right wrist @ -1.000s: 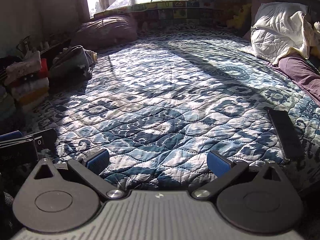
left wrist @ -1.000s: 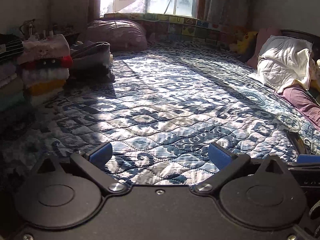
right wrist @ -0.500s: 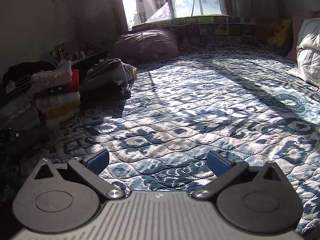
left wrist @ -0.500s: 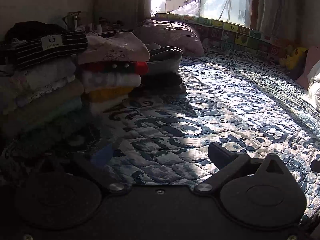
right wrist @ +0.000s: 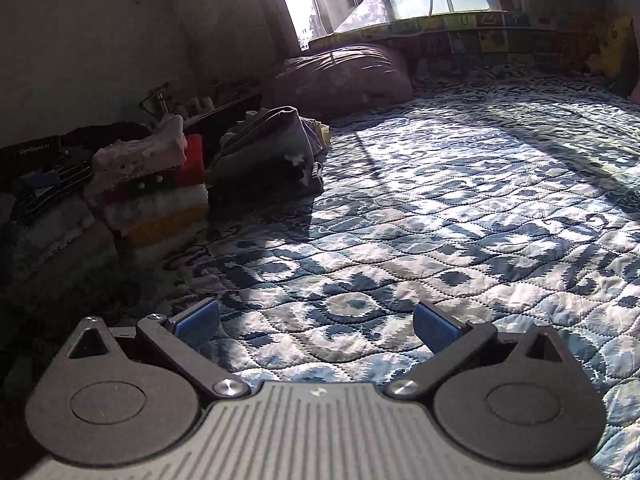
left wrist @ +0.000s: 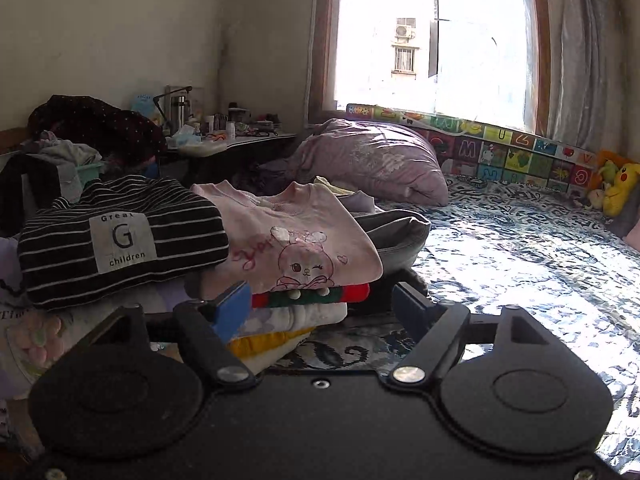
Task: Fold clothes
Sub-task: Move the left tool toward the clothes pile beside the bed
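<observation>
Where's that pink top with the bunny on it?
In the left wrist view, the pink bunny sweatshirt tops a folded stack left of centre, beside the black striped top, just beyond the open left gripper.

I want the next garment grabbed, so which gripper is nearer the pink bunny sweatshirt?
Left. The left gripper is right at the pink bunny sweatshirt; the right gripper hangs over the quilt, well away.
</observation>
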A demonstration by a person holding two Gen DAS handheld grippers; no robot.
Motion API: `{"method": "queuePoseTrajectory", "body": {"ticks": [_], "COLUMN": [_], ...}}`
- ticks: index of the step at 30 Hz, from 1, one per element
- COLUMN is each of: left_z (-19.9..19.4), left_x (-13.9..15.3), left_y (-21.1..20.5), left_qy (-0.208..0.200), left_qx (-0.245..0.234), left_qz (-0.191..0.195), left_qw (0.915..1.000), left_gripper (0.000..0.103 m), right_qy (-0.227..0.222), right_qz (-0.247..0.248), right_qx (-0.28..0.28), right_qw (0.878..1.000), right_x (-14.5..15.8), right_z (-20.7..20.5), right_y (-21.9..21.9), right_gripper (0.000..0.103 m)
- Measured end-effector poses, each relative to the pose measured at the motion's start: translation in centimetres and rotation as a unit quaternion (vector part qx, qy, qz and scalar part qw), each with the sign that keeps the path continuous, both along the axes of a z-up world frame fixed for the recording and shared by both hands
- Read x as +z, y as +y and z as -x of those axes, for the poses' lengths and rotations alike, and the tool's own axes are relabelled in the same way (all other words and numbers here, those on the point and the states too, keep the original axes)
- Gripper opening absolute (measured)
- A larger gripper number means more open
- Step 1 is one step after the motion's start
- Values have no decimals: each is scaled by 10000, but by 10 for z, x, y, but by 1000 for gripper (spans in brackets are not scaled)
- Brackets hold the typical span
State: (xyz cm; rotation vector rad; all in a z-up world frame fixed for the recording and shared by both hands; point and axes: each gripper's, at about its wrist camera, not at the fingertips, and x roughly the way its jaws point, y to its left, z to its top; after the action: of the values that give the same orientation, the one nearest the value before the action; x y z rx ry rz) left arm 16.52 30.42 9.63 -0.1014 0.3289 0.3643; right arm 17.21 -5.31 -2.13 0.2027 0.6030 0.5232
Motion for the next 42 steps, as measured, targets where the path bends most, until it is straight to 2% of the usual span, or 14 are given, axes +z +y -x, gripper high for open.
{"method": "queuePoseTrajectory", "body": {"ticks": [2, 4, 5, 6, 8, 10, 12, 15, 17, 21, 29, 33, 37, 42], "left_z": [-13, -23, -21, -20, -18, -14, -1, 18, 18, 20, 20, -16, -74, -142], "left_x": [5, 7, 9, 11, 15, 19, 23, 28, 31, 37, 51, 52, 40, 8], "left_y": [6, 13, 18, 23, 34, 44, 61, 90, 101, 122, 160, 109, 81, 75], "left_qy": [-21, -34, -65, -97, -160, -226, -306, -399, -335, -205, 61, 314, 623, 1334], "left_qx": [-4, 82, 188, 294, 506, 721, 994, 1392, 1395, 1401, 1314, 485, 0, 285], "left_qz": [0, 26, 36, 47, 67, 90, 185, 365, 428, 554, 775, 425, 226, 38], "left_qw": [10000, 10000, 9998, 9995, 9986, 9971, 9944, 9888, 9887, 9884, 9883, 9974, 9978, 9906], "left_gripper": [75, 72, 64, 51, 46, 48, 59, 69, 73, 76, 76, 76, 76, 76], "right_qy": [64, 130, 164, 197, 262, 331, 422, 553, 625, 708, 751, 826, 883, 1009], "right_qz": [-68, -117, -142, -167, -215, -265, -326, -404, -428, -422, -418, -416, -397, -519], "right_qx": [39, 82, 103, 124, 105, 61, 22, -65, -87, -56, 1, 6, 14, -116], "right_qw": [9999, 9998, 9997, 9996, 9994, 9991, 9986, 9976, 9971, 9966, 9963, 9957, 9953, 9935], "right_x": [-4, -8, -10, -12, -16, -19, -23, -29, -32, -35, -34, -38, -43, -49], "right_z": [-3, -6, -7, -9, -10, -11, -13, -14, -15, -14, -10, -10, -11, -14], "right_y": [2, 3, 4, 4, 3, 0, -3, -7, -7, -3, 6, 8, 9, 0], "right_gripper": [101, 95, 90, 88, 88, 88, 90, 93, 95, 97, 98, 98, 99, 99]}}
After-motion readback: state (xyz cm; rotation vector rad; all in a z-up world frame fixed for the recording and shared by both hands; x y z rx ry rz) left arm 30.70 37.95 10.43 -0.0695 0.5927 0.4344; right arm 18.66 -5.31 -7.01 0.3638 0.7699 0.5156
